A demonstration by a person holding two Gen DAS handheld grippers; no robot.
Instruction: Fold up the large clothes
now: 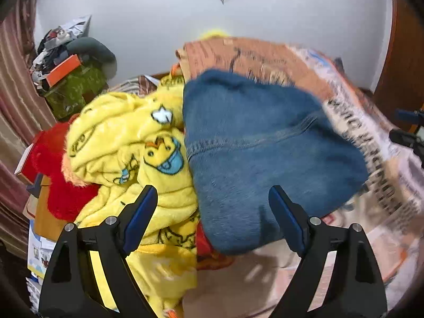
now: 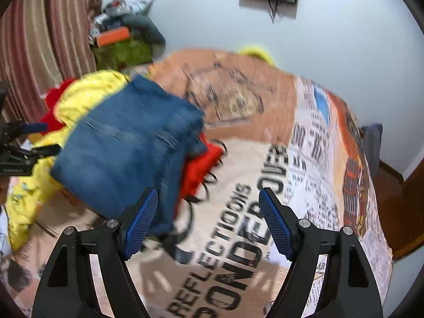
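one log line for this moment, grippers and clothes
left gripper: open, empty | right gripper: open, empty | folded jeans: on bed, beside yellow blanket

folded blue denim jeans (image 1: 265, 153) sit in a thick bundle on the printed bedspread, seams showing. yellow duck-print fleece (image 1: 132, 143) is heaped at their 9 o'clock, touching them, all crumpled.
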